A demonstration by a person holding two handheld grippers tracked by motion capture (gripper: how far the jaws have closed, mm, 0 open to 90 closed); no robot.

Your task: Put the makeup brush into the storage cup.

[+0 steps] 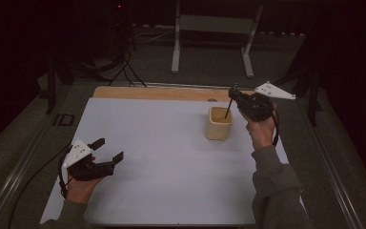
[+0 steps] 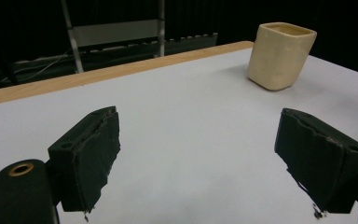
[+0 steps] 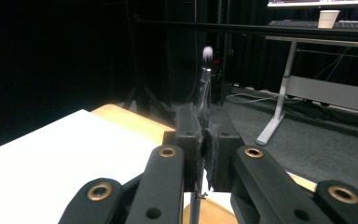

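A cream square cup [image 1: 218, 124] [image 2: 282, 56] stands upright at the back right of the white mat [image 1: 162, 181]. My right gripper [image 1: 233, 93] [image 3: 205, 140] hovers just right of and above the cup, shut on a thin dark-handled brush [image 1: 228, 109] [image 3: 205, 79]. The brush's handle slants down into the cup's mouth, and its pale bristle tip points up past the jaws. The cup's rim [image 3: 212, 215] shows just below them. My left gripper [image 1: 110, 149] [image 2: 196, 158] rests low at the mat's front left, open and holding nothing, its jaws aimed toward the cup.
A wooden table edge [image 1: 147, 92] runs along the back of the mat. Behind it a metal frame stand [image 1: 214, 28] and cables [image 1: 124, 67] sit on the dark floor. A desk with a paper cup [image 3: 327, 17] shows far off.
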